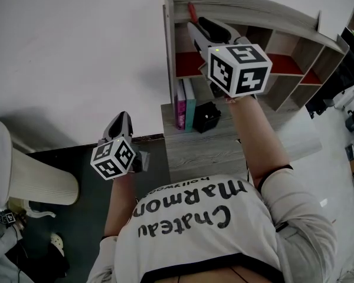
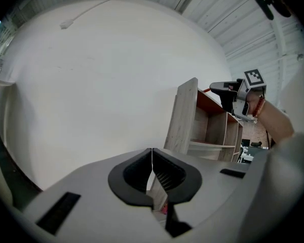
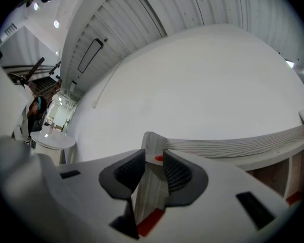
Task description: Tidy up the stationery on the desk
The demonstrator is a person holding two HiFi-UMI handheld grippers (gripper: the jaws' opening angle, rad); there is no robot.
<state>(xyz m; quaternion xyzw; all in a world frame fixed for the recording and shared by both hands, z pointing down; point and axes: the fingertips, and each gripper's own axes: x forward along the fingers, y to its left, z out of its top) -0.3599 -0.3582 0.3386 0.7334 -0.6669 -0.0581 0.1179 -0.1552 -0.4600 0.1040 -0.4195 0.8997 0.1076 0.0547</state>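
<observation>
A grey wooden shelf unit [image 1: 295, 31] with red-lined compartments stands at the back of the desk [image 1: 212, 152]. My right gripper [image 1: 194, 25] is raised at the shelf's top left corner. In the right gripper view its jaws [image 3: 153, 161] stand apart, and the shelf's side panel [image 3: 151, 186] shows through the gap. A small red stick-like thing [image 1: 192, 10] lies just past the fingertips on the shelf top; only its red end [image 3: 158, 159] shows by the right jaw. My left gripper [image 1: 123, 119] hangs low to the left of the desk, jaws [image 2: 152, 158] shut and empty.
A pink book and a teal book [image 1: 185, 104] stand upright under the shelf's left end, with a small black object [image 1: 206, 117] beside them. A white round seat [image 1: 23, 170] stands at the far left on the dark floor. White wall lies behind.
</observation>
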